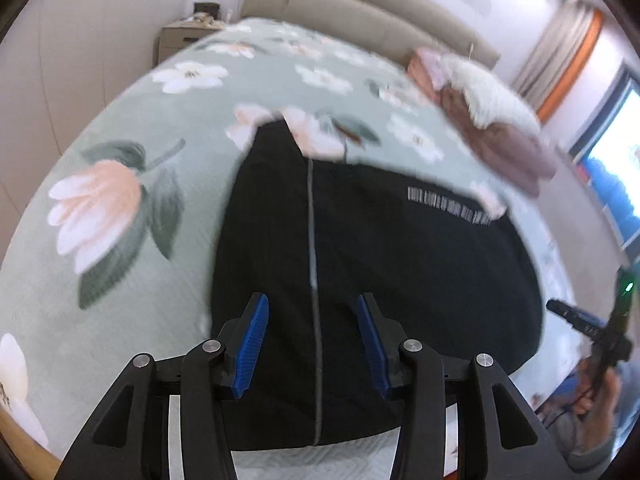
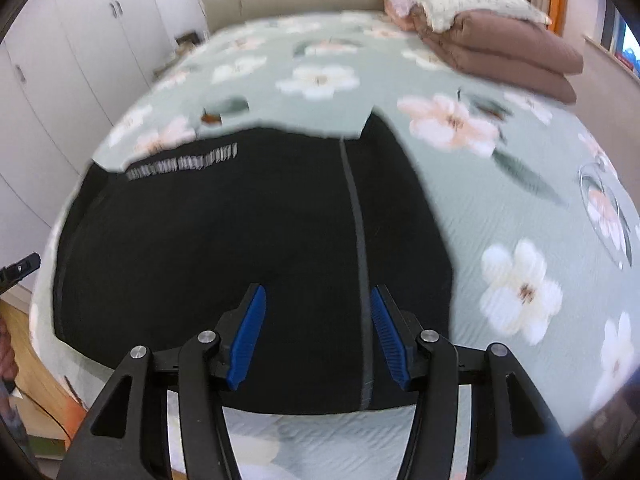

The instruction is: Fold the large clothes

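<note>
A black garment (image 1: 380,280) is seen spread flat on a bed covered by a pale green floral bedspread (image 1: 120,208), directly below and ahead of both tools. In the left wrist view, the left gripper (image 1: 312,312) is held over the garment's near edge with its blue pads (image 1: 252,344) spread apart and nothing pinched; a grey stripe (image 1: 314,264) runs between the fingers. To its right, the right gripper (image 1: 576,316) is glimpsed in a hand (image 1: 596,392). In the right wrist view, the right gripper (image 2: 318,304) is likewise held spread and empty above the cloth, a second grey stripe (image 2: 360,264) lying just inside its right finger. Folded brown bedding (image 2: 500,48) topped by a white pillow (image 2: 460,0) is seen far ahead, to the right.
</note>
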{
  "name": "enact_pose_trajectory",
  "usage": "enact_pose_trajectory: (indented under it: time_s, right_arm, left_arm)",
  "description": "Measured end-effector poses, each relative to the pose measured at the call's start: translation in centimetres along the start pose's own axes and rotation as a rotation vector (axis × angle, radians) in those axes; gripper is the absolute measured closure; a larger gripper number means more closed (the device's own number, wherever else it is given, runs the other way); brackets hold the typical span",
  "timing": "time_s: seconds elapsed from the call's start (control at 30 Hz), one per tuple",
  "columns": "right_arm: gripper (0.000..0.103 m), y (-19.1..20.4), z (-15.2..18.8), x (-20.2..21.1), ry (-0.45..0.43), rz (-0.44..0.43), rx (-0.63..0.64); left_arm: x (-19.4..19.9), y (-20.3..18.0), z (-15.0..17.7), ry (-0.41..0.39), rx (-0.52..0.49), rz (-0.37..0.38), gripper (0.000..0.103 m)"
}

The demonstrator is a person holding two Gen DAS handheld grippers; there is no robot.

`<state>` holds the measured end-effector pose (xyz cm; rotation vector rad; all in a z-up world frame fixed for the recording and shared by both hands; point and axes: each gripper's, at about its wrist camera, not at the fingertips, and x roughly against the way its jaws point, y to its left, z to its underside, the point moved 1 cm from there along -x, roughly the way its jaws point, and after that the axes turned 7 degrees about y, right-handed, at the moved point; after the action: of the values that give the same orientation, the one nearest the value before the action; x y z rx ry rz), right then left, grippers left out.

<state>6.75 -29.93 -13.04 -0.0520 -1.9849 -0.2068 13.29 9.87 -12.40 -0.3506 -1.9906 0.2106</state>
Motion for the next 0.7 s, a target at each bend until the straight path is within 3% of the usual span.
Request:
enact_pose_trajectory:
  time_s: [0.17,0.3,0.4,0.5,0.6,0.7]
  right_arm:
    - [0.045,-0.6,1.1,-4.6,0.073,0.022,-0.093]
    - [0.042,-0.2,2.1,-6.2,0.029,0.071,-0.151]
    - [0.037,0.1,2.4,-6.2,-0.013,0.084,-0.178]
    - [0.037,0.2,3.1,-5.1,-0.01,0.079,-0.228]
    - [0.036,1.7,3.9,-2.0,-0.016,0.047,-0.216]
    - [0.036,4.1,3.7,2.7,-0.086,0.091,-0.137]
  left_arm:
    - [-4.5,-1.1,1.6,0.066,0.022,-0.09,0.055]
    - [-6.0,-0.6,1.4,0.1,0.045,-0.085,0.052]
    - [-5.6,-1.3,1.5,0.102,0.029,-0.12,0.051]
    - [-4.8,-2.9,2.3,0.114,-0.007,-0.223,0.051]
    - [-2.3,-5.8,3.8,0.044,-0.086,-0.409,0.051]
    - [1.2,-8.2,4.5,-0.029,-0.095,-0.41,0.051]
